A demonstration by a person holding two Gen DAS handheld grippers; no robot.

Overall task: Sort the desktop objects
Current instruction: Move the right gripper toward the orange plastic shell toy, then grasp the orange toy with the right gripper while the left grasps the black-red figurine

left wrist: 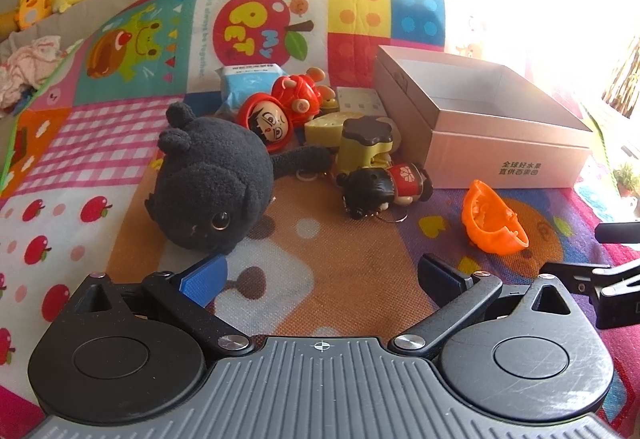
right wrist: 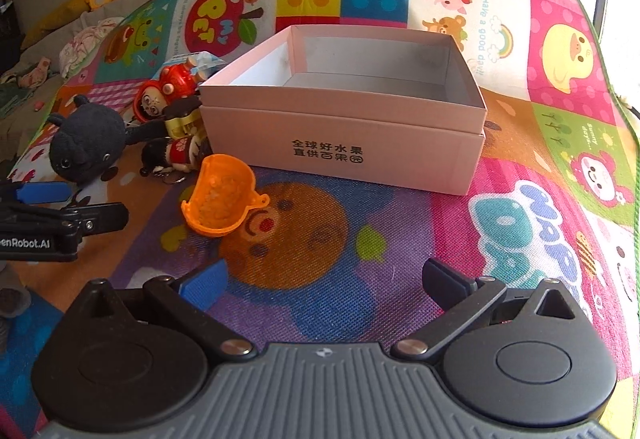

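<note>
Pink cardboard makes the box (right wrist: 344,143), and it sits open and empty on the bright play mat (right wrist: 520,223), so we use it as our marker for everything. We think the job is to put the toys into this box, and nothing is in it yet. Our left gripper (left wrist: 320,275) hangs with its jaws wide apart and nothing between them, and our right gripper (right wrist: 324,279) is the same, wide and empty, just in front of the box. The orange toy (right wrist: 220,199) lies alone near the box's front left corner, so we think it is the easy one to take first. It looks thin and hollow, so we should close on its rim gently and not squash it. To the left of the box sits a pile: the black plush (left wrist: 208,183), the red doll (left wrist: 268,123), the yellow toy with the brown top (left wrist: 364,143) and the little dark-haired figure (left wrist: 384,187), all touching or nearly so. We should pull one toy at a time from the edge of the pile, so the others do not roll. The plush is soft and big, so we grab it in the middle. We lift each toy over the box wall before letting go.
</note>
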